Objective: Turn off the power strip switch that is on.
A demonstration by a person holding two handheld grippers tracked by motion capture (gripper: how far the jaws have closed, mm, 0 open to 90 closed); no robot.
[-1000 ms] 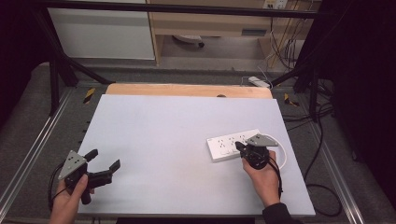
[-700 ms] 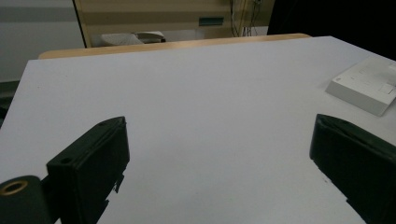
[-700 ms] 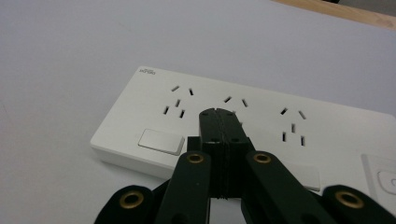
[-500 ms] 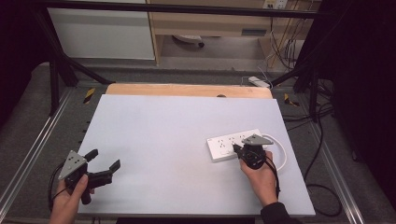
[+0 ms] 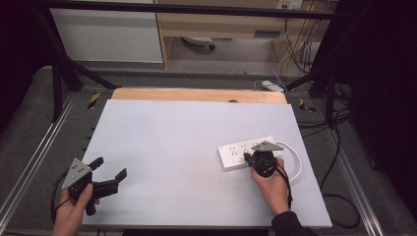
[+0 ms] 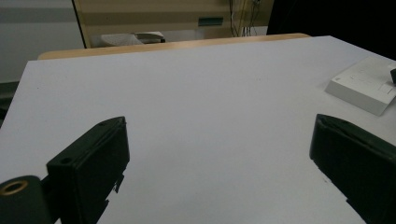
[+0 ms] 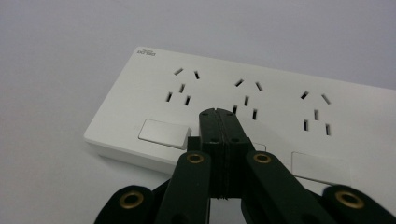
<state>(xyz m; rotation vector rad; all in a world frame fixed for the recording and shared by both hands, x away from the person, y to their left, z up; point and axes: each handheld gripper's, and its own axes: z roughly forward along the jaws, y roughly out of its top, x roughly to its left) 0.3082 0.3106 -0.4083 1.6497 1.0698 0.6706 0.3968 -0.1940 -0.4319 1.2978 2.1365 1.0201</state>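
Right gripper [image 7: 219, 114], jaws pressed together, hung over the power strip's [image 7: 261, 107] middle switch; a straight-down press suited best.

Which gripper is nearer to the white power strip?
Right. The right gripper is directly over the power strip; the left gripper is far away at the table's opposite side.

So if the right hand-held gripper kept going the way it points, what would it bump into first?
Probably the white power strip. The right hand-held gripper, jaws shut, points at its middle switch and looks very close; actual touch is unclear.
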